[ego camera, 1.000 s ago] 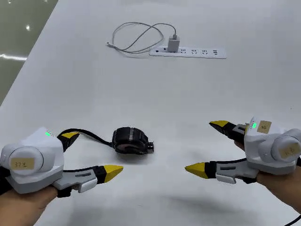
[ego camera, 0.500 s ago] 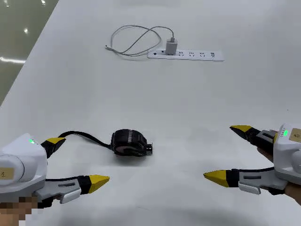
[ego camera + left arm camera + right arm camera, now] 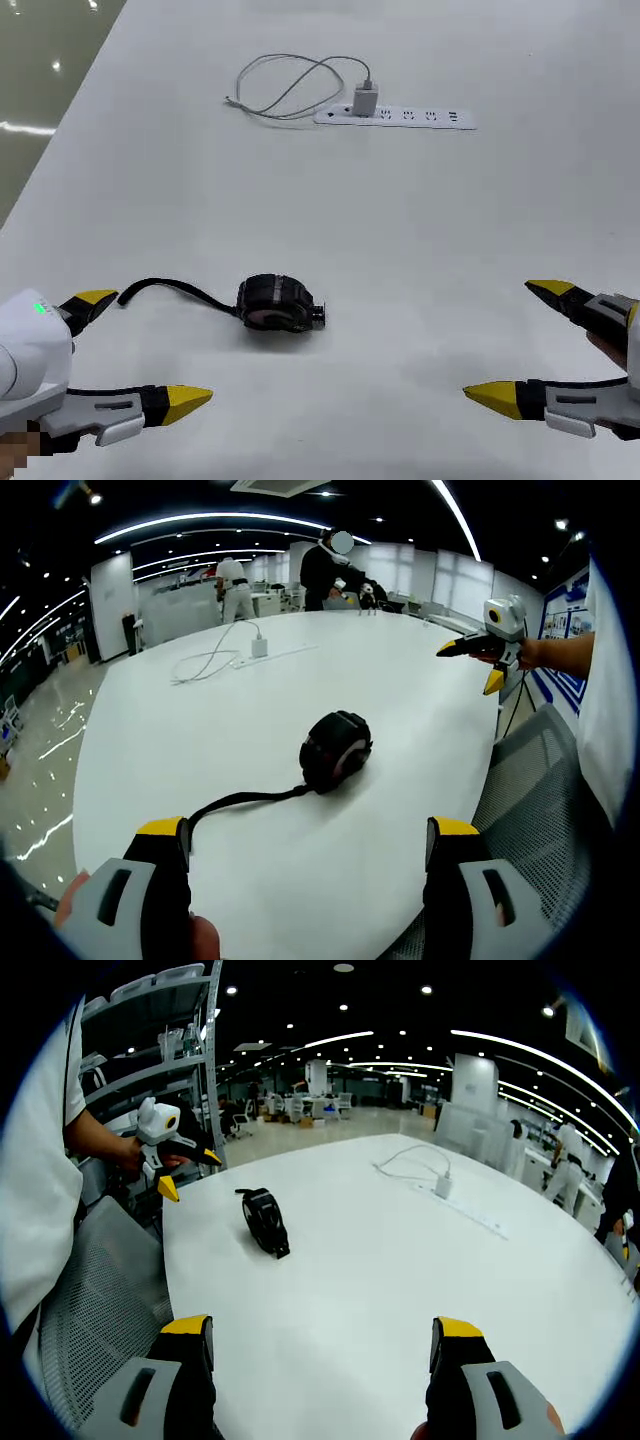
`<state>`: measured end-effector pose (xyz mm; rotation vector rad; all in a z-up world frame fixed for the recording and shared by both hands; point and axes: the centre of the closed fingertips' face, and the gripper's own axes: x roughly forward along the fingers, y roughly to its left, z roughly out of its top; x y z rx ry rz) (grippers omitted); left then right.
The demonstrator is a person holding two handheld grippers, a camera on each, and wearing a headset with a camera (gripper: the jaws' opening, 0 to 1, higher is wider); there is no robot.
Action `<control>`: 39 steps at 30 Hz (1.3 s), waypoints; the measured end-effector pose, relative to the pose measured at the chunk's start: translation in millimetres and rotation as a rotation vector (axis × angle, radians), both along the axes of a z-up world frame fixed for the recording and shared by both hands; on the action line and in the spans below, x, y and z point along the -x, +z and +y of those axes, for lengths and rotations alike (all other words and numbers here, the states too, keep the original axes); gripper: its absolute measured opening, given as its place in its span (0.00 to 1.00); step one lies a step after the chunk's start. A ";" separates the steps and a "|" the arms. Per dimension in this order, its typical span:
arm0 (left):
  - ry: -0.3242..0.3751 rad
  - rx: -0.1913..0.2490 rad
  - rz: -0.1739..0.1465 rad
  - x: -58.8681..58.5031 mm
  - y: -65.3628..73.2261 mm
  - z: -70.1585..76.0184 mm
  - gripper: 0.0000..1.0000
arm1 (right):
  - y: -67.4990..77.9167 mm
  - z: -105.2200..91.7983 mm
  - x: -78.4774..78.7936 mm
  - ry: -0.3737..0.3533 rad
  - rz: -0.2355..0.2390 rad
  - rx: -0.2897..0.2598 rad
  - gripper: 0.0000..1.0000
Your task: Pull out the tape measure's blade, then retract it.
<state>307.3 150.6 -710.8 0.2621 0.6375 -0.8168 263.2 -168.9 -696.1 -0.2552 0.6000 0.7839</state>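
Note:
A black tape measure (image 3: pixel 277 304) lies on the white table (image 3: pixel 400 230) with its black wrist strap (image 3: pixel 165 289) trailing left; no blade is drawn out. It also lies ahead in the left gripper view, tape measure (image 3: pixel 335 750), and in the right gripper view, tape measure (image 3: pixel 266 1222). My left gripper (image 3: pixel 140 350) stands open at the near left, apart from the tape measure. My right gripper (image 3: pixel 520 345) stands open at the near right, farther from it. Nothing sits between either pair of yellow-tipped fingers.
A white power strip (image 3: pixel 405 116) with a plugged charger (image 3: pixel 364 100) and a looped white cable (image 3: pixel 290 85) lies at the far side of the table. The table's left edge borders a green floor (image 3: pixel 40 90). People stand in the background beyond the table (image 3: pixel 335 575).
Both grippers have drawn back and outward toward me, away from the tape measure. The tape measure has stayed in place.

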 end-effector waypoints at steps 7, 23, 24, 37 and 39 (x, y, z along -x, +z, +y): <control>-0.042 -0.021 -0.018 4.5 0.6 2.8 0.99 | -0.7 -9.9 7.5 -0.010 0.001 0.015 0.92; -0.089 -0.030 -0.033 9.2 4.8 7.5 0.99 | -4.3 -17.0 17.6 -0.012 0.004 0.039 0.99; -0.088 -0.030 -0.032 9.1 4.5 7.8 0.99 | -5.1 -17.4 17.6 -0.012 0.007 0.038 0.99; -0.096 -0.036 -0.037 10.7 4.2 7.1 0.99 | -5.9 -13.8 17.4 -0.003 0.018 0.035 0.99; -0.101 -0.039 -0.036 11.6 3.8 6.7 0.97 | -5.5 -13.5 17.7 -0.004 0.019 0.033 0.99</control>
